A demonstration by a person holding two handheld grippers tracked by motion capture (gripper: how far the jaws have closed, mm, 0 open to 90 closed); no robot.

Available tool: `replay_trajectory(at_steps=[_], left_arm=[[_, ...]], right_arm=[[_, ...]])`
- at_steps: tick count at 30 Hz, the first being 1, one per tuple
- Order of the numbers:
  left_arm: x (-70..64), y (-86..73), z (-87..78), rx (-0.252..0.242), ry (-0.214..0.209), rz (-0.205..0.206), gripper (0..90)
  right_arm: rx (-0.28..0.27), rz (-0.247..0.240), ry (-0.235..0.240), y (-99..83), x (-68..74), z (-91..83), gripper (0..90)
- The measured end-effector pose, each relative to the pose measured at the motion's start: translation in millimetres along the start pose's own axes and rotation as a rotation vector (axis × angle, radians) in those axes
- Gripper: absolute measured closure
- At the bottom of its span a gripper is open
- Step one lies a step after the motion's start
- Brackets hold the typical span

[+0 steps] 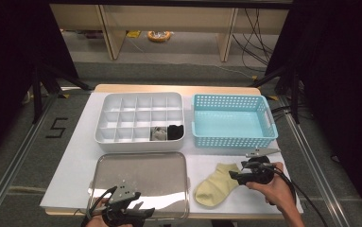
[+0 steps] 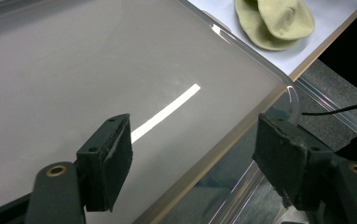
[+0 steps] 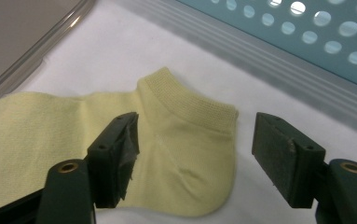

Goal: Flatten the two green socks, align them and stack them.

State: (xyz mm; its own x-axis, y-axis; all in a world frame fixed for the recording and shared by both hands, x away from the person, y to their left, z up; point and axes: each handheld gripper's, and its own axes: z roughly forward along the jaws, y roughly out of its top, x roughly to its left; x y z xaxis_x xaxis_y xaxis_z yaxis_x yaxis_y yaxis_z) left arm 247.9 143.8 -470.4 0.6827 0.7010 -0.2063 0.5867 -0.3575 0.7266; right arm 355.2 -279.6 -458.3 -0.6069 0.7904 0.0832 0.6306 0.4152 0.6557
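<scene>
A pale yellow ankle sock (image 1: pixel 215 185) lies flat on the white table, right of the metal tray (image 1: pixel 141 168). My right gripper (image 1: pixel 236 176) hovers open just above the sock's cuff and heel (image 3: pixel 185 140), jaws wide with nothing between them. My left gripper (image 1: pixel 143 213) is open over the tray's front right corner (image 2: pixel 241 84), empty; the sock's toe (image 2: pixel 274 21) lies beyond the tray. The white divided organizer (image 1: pixel 140 118) holds a grey sock (image 1: pixel 159 134) and a black sock (image 1: pixel 175 131) in two front cells.
An empty light blue perforated basket (image 1: pixel 233 122) stands right of the organizer, its wall (image 3: pixel 306 28) close behind the yellow sock. The table's front edge lies just below both grippers. Floor, cables and stands surround the table.
</scene>
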Motion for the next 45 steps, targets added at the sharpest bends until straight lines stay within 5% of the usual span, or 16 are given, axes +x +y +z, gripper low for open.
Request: replay_trajectory(at_steps=[4, 8, 14, 15, 24, 28, 33, 44, 45], left_arm=[[-0.7, 0.8, 0.0, -0.008, -0.004, -0.011, 27.1], [-0.4, 1.3, -0.1, -0.001, 0.018, 0.017, 27.1], [-2.4, 1.2, -1.0, -0.022, -0.003, -0.007, 27.1], [-0.3, 1.3, -1.6, -0.006, 0.006, 0.015, 27.1], [-0.1, 1.4, -2.6, 0.009, 0.002, 0.008, 27.1], [-1.6, 1.2, -2.7, -0.013, -0.001, 0.0, 27.1], [-1.9, 0.8, -2.5, -0.013, 0.004, 0.0, 27.2], [-2.3, 2.7, -0.1, -0.03, -0.002, -0.013, 27.3], [-2.5, 4.1, 0.8, -0.023, 0.004, -0.008, 27.4]], right_arm=[[0.013, 0.026, 0.002, 4.7, -0.6, 0.1, 31.7], [0.018, 0.006, 0.003, 7.3, -2.2, 3.3, 32.2], [0.014, -0.016, -0.006, 7.1, -4.6, 10.1, 35.2], [0.043, -0.013, -0.003, 8.6, -4.8, 10.8, 37.9], [0.114, -0.078, 0.017, 13.9, 0.4, 33.4, 38.3], [0.111, -0.119, 0.027, 16.0, 2.7, 36.7, 52.1], [0.142, -0.069, 0.082, 16.3, 6.6, 32.4, 75.0], [0.076, -0.01, 0.035, 5.6, -4.8, -4.5, 77.0], [0.039, 0.02, 0.035, 2.3, -5.2, -4.4, 77.1]])
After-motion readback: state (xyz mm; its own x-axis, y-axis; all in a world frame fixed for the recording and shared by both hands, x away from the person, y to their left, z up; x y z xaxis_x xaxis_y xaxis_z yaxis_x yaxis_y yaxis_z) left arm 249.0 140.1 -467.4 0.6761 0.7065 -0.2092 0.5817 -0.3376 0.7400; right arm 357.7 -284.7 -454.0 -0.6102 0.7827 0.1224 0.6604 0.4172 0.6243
